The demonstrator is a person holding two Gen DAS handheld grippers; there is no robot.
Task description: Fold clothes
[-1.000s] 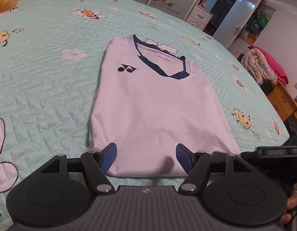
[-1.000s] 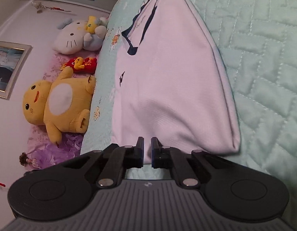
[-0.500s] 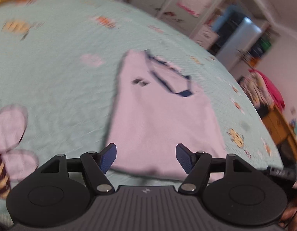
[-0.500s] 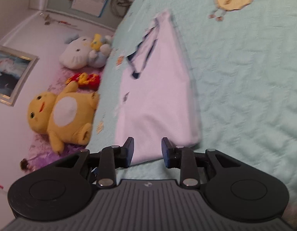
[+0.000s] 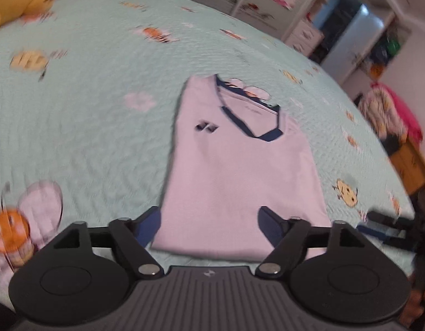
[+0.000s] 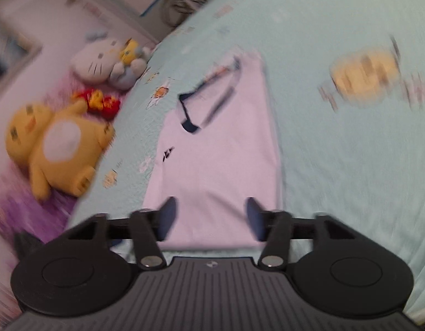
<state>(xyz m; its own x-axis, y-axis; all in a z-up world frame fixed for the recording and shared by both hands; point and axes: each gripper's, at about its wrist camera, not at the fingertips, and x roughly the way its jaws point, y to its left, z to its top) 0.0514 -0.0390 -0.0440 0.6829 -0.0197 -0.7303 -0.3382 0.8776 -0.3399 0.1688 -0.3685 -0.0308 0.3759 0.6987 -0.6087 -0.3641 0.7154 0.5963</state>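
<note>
Left gripper [image 5: 209,224]: jaws opening, spread wide above the shirt's near hem, gripping nothing.
Right gripper [image 6: 211,216]: jaws opening, spread wide above the same hem, nothing clamped between them.
Shirt [image 5: 237,176]: pale pink with a dark blue V-collar, folded into a narrow panel, lying flat on the bed.
Bed [image 5: 88,127]: mint quilted cover with bee prints.
Yellow plush toy [image 6: 55,143]: beside the bed.
</note>
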